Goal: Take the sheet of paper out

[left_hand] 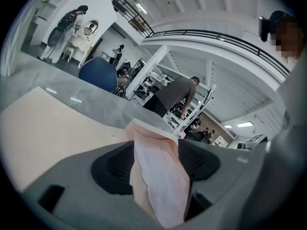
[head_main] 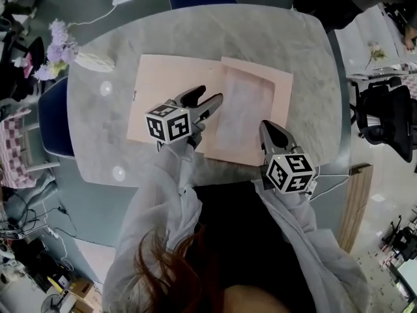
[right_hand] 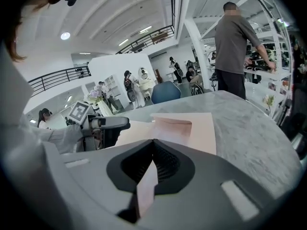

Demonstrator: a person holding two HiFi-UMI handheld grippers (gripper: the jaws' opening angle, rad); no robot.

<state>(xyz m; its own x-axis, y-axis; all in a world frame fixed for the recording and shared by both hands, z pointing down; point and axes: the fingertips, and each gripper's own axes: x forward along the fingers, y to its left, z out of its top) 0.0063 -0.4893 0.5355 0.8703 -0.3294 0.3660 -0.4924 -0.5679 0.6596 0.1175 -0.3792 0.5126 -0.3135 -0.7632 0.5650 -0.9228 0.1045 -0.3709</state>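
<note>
A pink envelope [head_main: 270, 90] lies on the grey marble table [head_main: 306, 44], its open mouth at the far end. A whitish sheet of paper [head_main: 240, 113] shows in it. A larger pale pink sheet [head_main: 159, 90] lies flat to its left. My left gripper [head_main: 203, 102] is at the envelope's left edge, shut on a fold of pink and whitish paper [left_hand: 160, 176] that stands up between its pads. My right gripper [head_main: 270, 130] is shut on the envelope's near edge [right_hand: 146, 190], which shows as a thin strip between its jaws.
A white vase [head_main: 94, 62] with purple flowers [head_main: 55, 51] lies at the table's far left. A blue chair [head_main: 52, 119] stands left, a black office chair [head_main: 384, 116] right. A person [right_hand: 235, 42] stands beyond the table's far side.
</note>
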